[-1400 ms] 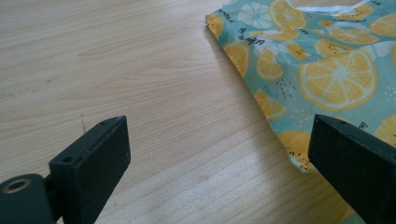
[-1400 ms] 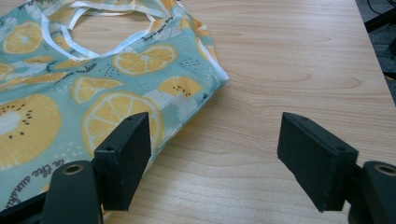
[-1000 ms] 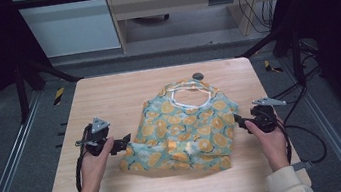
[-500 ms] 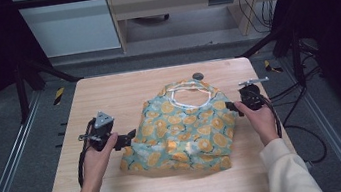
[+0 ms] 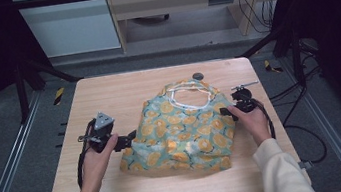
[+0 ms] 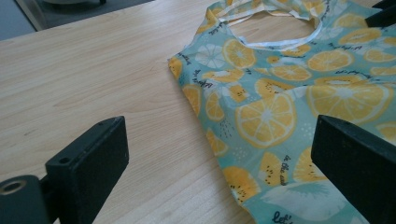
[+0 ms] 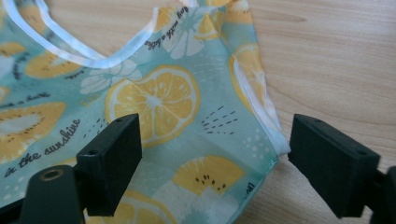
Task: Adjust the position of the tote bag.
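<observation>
a: where is the bag?

b: the tote bag [image 5: 183,127] with orange slices on it lies flat in the middle of the wooden tabletop [image 5: 107,92]. its white handles [image 5: 189,95] point to the far side.

a: what about the left gripper [image 5: 125,141]?

b: it sits at the bag's left edge. its jaws are wide apart, with nothing between them but the edge of the cloth and bare wood.

a: and the right gripper [image 5: 228,110]?

b: it is at the bag's right edge, near the handles. its jaws are apart too, one over the cloth and one over the wood.

a: anything else?

b: a small dark round thing [image 5: 198,76] just past the handles.
</observation>
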